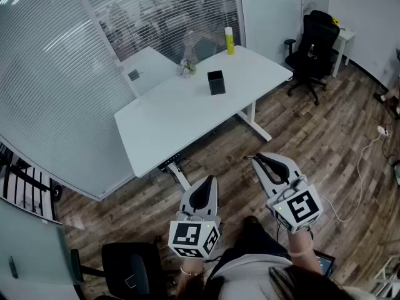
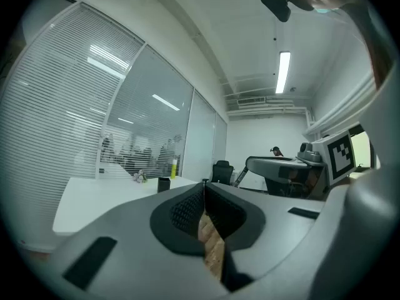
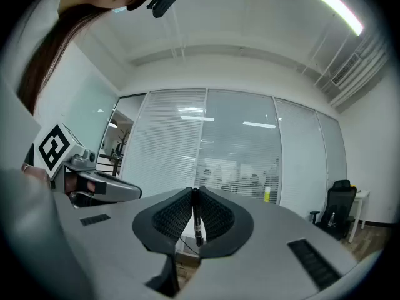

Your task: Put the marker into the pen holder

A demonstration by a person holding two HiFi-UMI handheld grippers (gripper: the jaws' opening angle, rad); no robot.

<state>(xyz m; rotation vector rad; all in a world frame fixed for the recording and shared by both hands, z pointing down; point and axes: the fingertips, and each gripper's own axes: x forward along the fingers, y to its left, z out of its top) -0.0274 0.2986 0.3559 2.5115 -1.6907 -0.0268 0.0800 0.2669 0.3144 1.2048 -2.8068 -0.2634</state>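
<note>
The black pen holder stands upright on the white table, far ahead of both grippers; it shows small in the left gripper view. My right gripper is held over the wooden floor, short of the table. In the right gripper view its jaws are shut on a thin black marker, which stands upright between the pads. My left gripper hangs beside it, also short of the table, jaws shut with nothing between them.
A yellow bottle and a small flower cluster stand at the table's far side. A black office chair is at the back right, another chair by my lower left. A white cable runs over the floor. Blinds-covered glass walls stand behind the table.
</note>
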